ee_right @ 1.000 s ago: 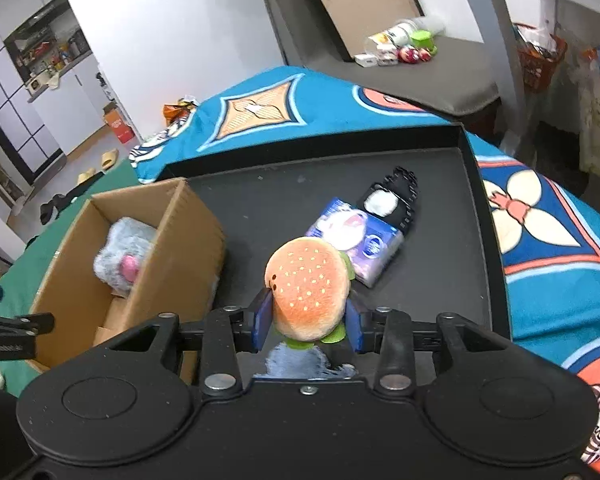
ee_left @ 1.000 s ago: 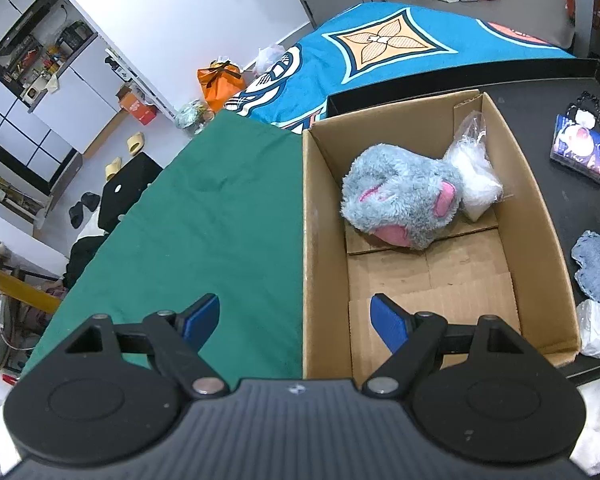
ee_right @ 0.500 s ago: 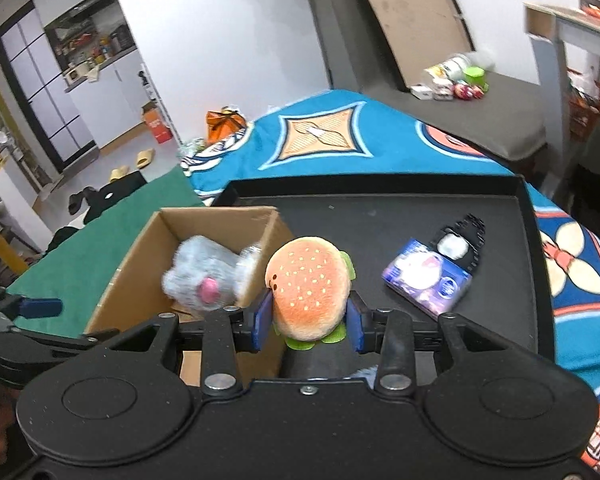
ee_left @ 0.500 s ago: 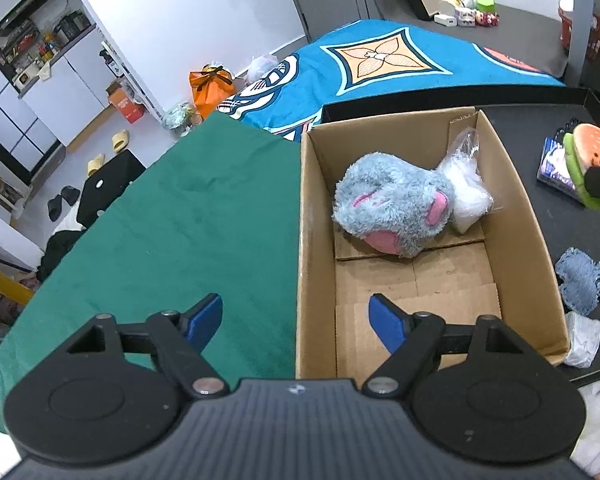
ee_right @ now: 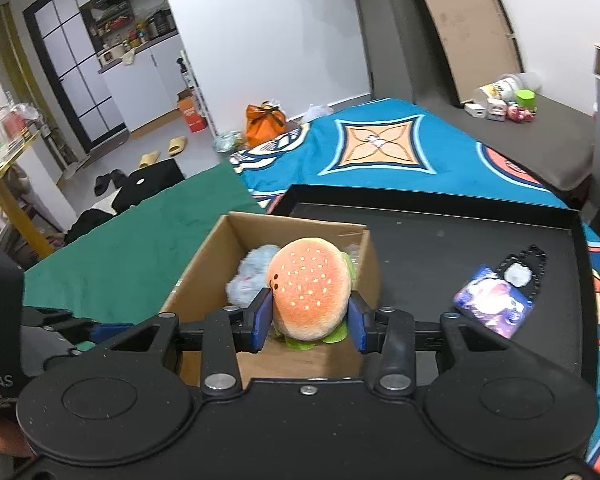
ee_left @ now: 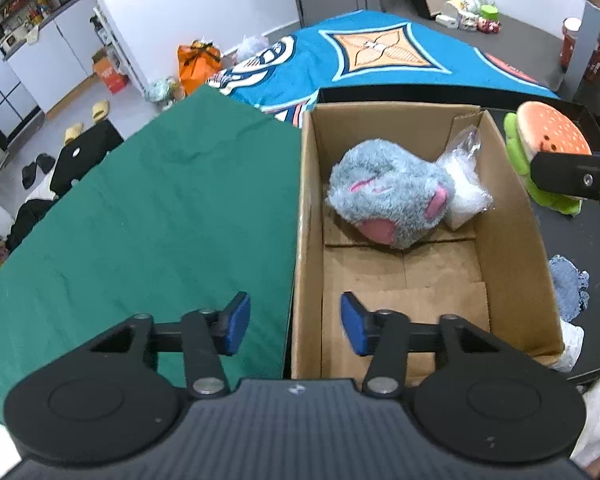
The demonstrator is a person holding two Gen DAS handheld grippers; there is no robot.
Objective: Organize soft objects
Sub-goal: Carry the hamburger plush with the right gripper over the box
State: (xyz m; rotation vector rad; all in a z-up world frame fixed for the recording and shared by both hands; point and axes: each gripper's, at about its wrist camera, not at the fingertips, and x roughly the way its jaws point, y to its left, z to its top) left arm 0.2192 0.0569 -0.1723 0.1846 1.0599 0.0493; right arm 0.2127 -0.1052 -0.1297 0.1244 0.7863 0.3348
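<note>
While our right gripper (ee_right: 309, 316) squeezes the light, squashy burger toy (ee_right: 310, 294) by its sides at centre frame above the box (ee_right: 204, 276), our left gripper (ee_left: 294, 322) hangs wide open, empty.

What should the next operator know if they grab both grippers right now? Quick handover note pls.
Right gripper: shut on the burger plush, held up at the cardboard box, not released.
Left gripper: open, holding nothing, at the box's near left wall.
Done: grey plush and a clear bag are in the box.
Left: drop the burger in; then likely the blue fabric piece on the black tray.
</note>
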